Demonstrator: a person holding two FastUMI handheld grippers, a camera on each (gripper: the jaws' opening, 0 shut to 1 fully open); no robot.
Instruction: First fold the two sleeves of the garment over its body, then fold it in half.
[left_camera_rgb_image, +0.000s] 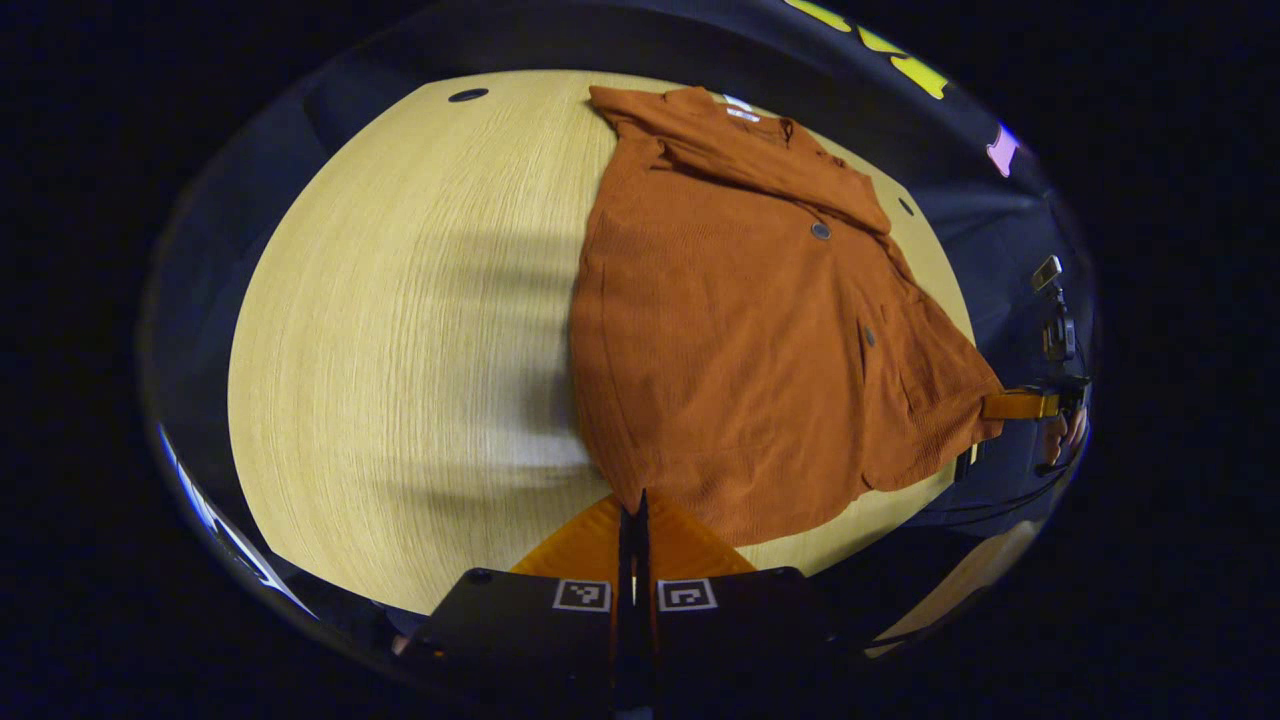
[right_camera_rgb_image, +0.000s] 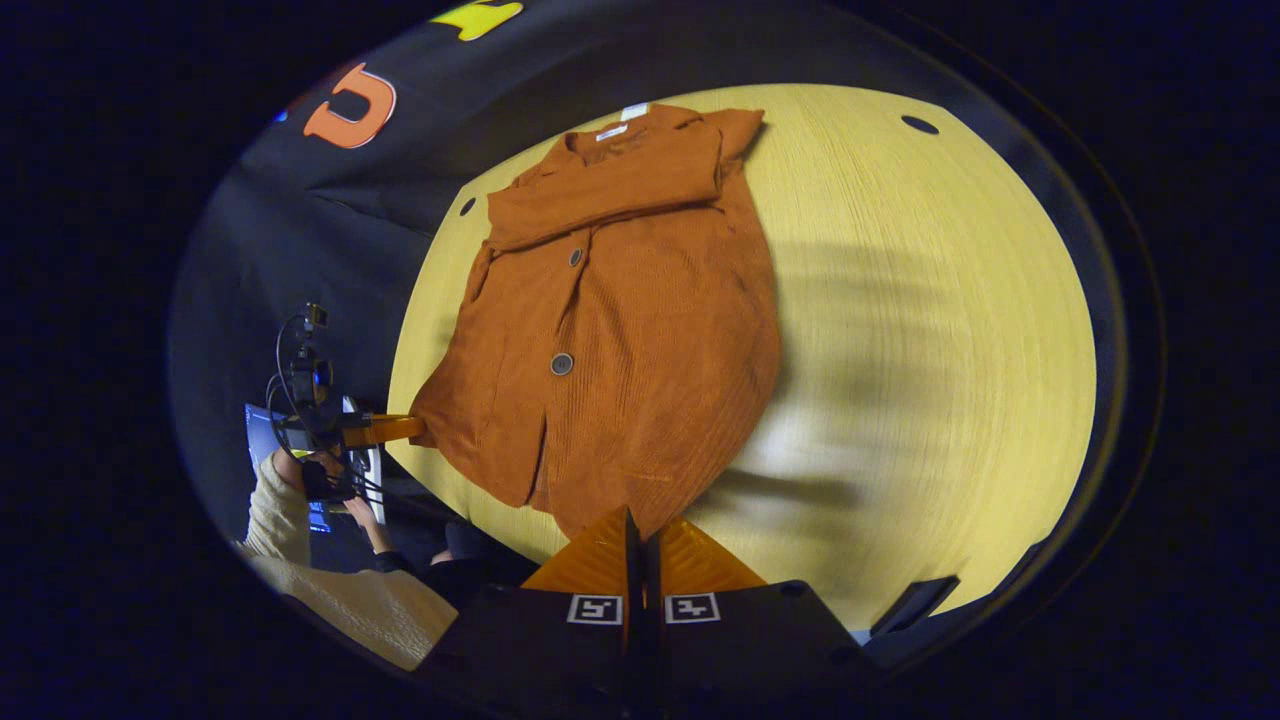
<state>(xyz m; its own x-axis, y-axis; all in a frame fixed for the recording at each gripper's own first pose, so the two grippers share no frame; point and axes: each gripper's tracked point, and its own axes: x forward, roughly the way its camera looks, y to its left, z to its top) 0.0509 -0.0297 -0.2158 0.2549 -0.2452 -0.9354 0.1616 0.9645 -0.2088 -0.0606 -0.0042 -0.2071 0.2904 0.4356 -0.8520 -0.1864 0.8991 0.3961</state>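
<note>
Shirt (left_camera_rgb_image: 740, 330) is lying spread on the bench (left_camera_rgb_image: 400, 330), collar at the far edge, hem toward the near edge. 1 sleeve (left_camera_rgb_image: 760, 160) is lying folded across the chest just below the collar; the right gripper view is showing the same fold (right_camera_rgb_image: 610, 185).

Left claw (left_camera_rgb_image: 632, 515) — fingers are sitting pressed together, clenched on the hem corner nearest it. The cloth edge is running right into the seam between the fingertips.

Right claw (right_camera_rgb_image: 640, 525) — same posture, fingers closed tight on the opposite hem corner, fabric meeting the tips.

Each view is also catching the other claw at the far hem corner: right one (left_camera_rgb_image: 1020, 405) at the right rim of the left gripper view, left one (right_camera_rgb_image: 385, 430) at the left of the right gripper view, both touching the shirt edge.

2 buttons (right_camera_rgb_image: 562, 364) are showing down the front. A hand (right_camera_rgb_image: 320, 475) and a pale sleeve are sitting behind the left claw.
</note>
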